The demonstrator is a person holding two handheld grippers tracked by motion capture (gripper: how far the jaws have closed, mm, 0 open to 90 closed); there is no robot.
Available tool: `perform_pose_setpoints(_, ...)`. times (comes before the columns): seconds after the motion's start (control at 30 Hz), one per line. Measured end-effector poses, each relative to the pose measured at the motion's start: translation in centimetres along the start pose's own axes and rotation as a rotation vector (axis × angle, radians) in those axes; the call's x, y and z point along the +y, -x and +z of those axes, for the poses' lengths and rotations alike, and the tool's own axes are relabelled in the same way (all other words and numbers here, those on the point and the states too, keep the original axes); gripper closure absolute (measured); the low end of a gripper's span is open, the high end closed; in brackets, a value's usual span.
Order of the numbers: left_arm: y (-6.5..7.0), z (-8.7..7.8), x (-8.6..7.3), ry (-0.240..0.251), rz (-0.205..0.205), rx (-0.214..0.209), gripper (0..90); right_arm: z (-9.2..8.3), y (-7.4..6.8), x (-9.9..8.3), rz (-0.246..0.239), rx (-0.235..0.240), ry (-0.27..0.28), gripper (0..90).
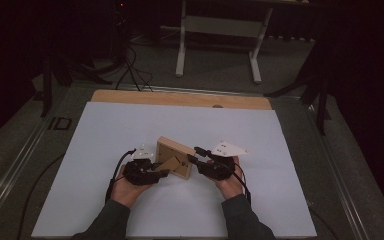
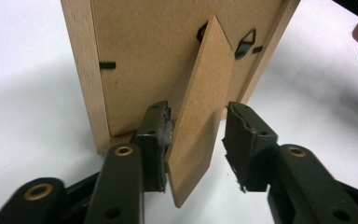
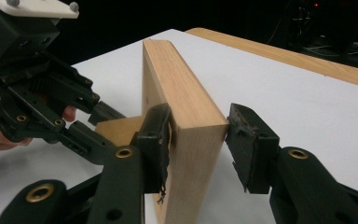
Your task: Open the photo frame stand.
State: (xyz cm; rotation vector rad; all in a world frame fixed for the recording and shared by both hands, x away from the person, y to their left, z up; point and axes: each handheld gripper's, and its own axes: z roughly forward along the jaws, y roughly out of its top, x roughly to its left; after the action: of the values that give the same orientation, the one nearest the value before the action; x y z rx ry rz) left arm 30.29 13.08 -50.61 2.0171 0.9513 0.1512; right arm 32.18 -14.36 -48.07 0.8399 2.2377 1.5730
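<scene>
Left claw (image 2: 198,140) open astride frame's stand flap (image 2: 200,116); right claw (image 3: 198,140) straddles frame edge (image 3: 186,102).

The table (image 1: 180,99) has a light wooden top, and a big white sheet (image 1: 130,130) covers most of it, so only a strip of wood shows at the far edge. Around it the floor (image 1: 220,70) is grey and looks like carpet, with black cables (image 1: 130,70) lying on it at the far left and a metal rail (image 1: 15,165) running along the left side. Behind stands a white desk frame (image 1: 220,30) on two legs, and the room beyond is very dark, with black curtains and one small red light (image 1: 122,4).
</scene>
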Motion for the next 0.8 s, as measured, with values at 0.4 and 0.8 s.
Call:
perform_pose_setpoints(0.4, -1.0, -1.1, -0.6, 0.018, -0.072, -0.088, 60.1, -0.1, -1.3, -0.2, 0.006, 0.07, 0.0, 55.6)
perform_pose_setpoints(0.8, -1.0, -1.7, -1.1, 0.014, -0.077, -0.091, 60.3, -0.3, -2.0, -0.3, -0.008, 0.084, -0.007, 54.5)
